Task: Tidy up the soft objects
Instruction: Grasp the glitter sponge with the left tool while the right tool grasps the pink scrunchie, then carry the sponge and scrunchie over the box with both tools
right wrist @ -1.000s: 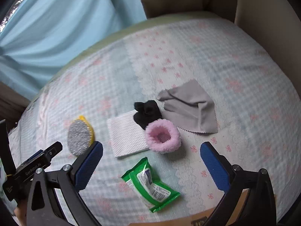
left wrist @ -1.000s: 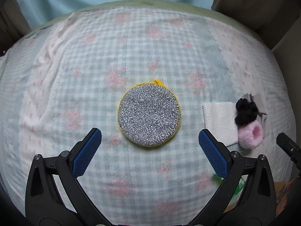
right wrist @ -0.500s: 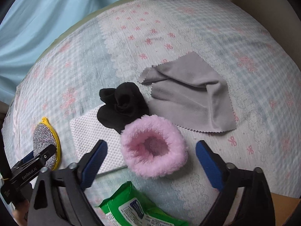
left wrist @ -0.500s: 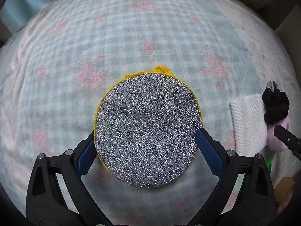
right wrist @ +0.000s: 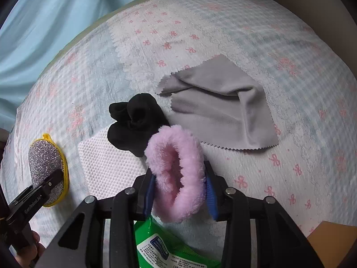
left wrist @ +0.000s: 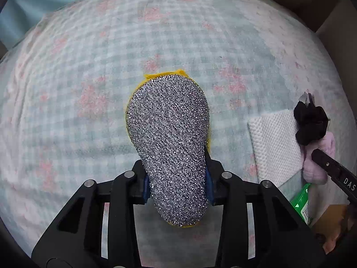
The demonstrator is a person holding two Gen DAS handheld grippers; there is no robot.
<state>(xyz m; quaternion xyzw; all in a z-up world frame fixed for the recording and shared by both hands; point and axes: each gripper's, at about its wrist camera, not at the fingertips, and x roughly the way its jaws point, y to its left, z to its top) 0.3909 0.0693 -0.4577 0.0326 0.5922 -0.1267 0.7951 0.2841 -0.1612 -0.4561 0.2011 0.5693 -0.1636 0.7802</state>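
On a bed (right wrist: 256,29) under a checked cover with pink bows, soft items lie in a loose cluster. Largest loose piece: grey cloth (right wrist: 221,102), flat with one fold, pinked edges, far side of the cluster. Next, white dimpled cloth (right wrist: 107,165), flat, partly under a balled black sock (right wrist: 136,122) that sits on its far corner and touches the grey cloth's near-left edge. Green wipes packet (right wrist: 165,245) lies nearest, partly hidden beneath the right tongs (right wrist: 178,189). Right tongs point forward and down over the cover, closed on a pink fluffy ring (right wrist: 176,174), which is squeezed into a tall oval between the blue pads (right wrist: 210,198); ring's far edge just beside the sock. Left tongs (left wrist: 176,178) likewise aimed forward and down, closed on a round silver scouring pad (left wrist: 169,140) with yellow rim; the pad is pinched narrow at the near end, wider at the far end, which appears to rest on the cover. In the right wrist view the pad sits well left of the white cloth, one tong arm across it. Part of a hand (right wrist: 29,248) shows at lower left, gripping the left tool.
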